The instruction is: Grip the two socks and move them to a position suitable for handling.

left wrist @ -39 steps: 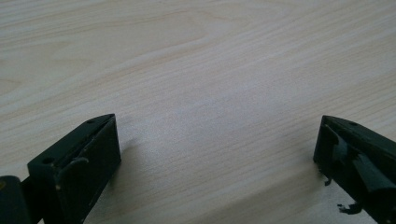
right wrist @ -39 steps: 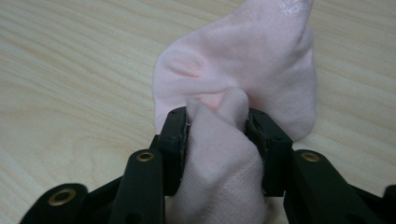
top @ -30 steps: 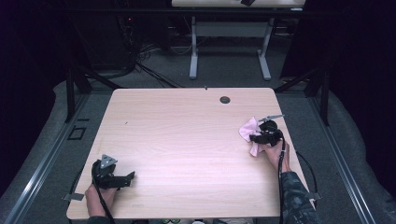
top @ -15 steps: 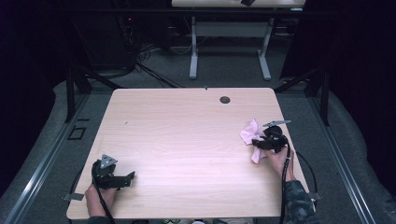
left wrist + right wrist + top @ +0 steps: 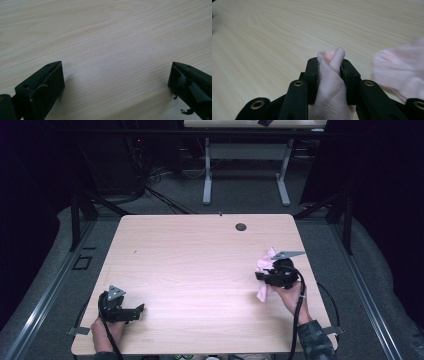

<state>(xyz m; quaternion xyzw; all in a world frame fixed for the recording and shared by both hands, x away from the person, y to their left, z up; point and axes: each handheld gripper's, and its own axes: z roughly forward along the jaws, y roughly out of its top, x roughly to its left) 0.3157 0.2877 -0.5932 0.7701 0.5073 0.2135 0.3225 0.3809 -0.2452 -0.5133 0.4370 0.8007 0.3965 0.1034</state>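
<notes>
A pink cloth point(image 5: 263, 270) hangs from my right gripper point(image 5: 263, 276) above the right side of the wooden table point(image 5: 200, 265). In the right gripper view a fold of the pink cloth point(image 5: 329, 80) is pinched between the two black jaws of the right gripper point(image 5: 329, 67), which have just been closing on it; more of the fabric trails off to the right. My left gripper point(image 5: 135, 311) rests near the table's front left corner. Its jaws stand wide apart over bare wood in the left gripper view, with nothing between the left gripper point(image 5: 115, 75) fingers.
A small dark round grommet point(image 5: 241, 227) sits near the table's far edge. Behind the table stands a second desk's white legs point(image 5: 207, 175) on dark carpet, with cables on the floor. Black frame rails flank both sides.
My right gripper has lifted and moved toward the near edge of the table, taking the pink cloth up with it. The left gripper has stayed where it was.
</notes>
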